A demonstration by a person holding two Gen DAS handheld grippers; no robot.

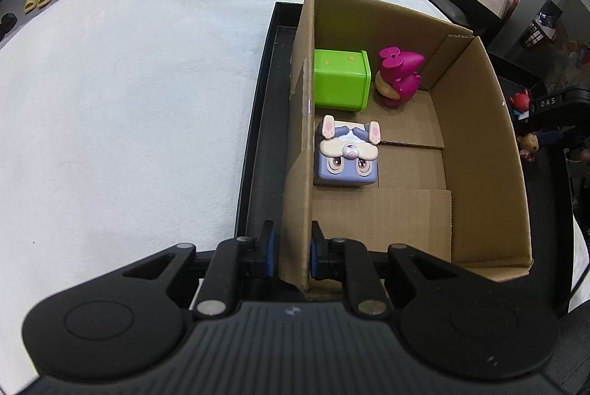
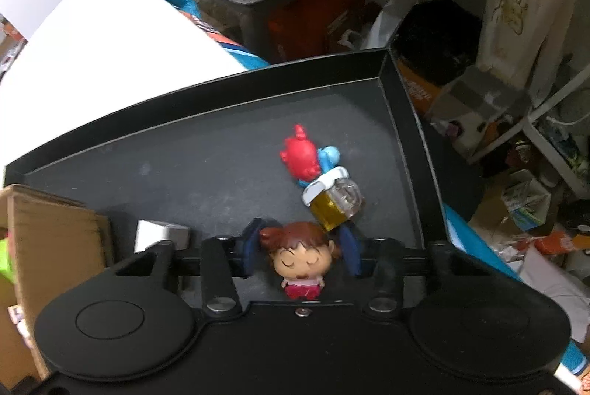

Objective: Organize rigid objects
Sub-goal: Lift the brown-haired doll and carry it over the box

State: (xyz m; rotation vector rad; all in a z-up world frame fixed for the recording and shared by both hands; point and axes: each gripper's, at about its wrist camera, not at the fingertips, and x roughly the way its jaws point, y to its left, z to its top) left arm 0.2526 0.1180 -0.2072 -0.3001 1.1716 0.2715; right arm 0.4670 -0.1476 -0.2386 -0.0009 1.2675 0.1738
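Left gripper (image 1: 288, 249) pinched tight on near end of cardboard box (image 1: 479, 151) left wall, one blue pad either side of it; wall top runs up out of the grip. Inside box, along that wall: green cube (image 1: 341, 78) far end, purple bunny cube (image 1: 346, 153) nearer, magenta figure (image 1: 398, 74) beside green cube. Box sitting in black tray (image 1: 258, 144) on white cloth (image 1: 129, 100). Box near corner cut off by gripper body.

Right gripper (image 2: 300, 244) over tray floor (image 2: 184, 166), fingers either side of brown-haired doll (image 2: 300, 258) head. Left pad at the hair, right pad close beside; actual contact hard to call, so clamped or not can't tell. Doll legs hidden behind gripper body. Beyond it: beer-mug toy (image 2: 333, 199) touching red-and-blue figure (image 2: 306, 155), lower edge of the mug overlapping right fingertip. Small white block (image 2: 162, 233) partly hidden behind left finger mount. Box corner blurred at left edge
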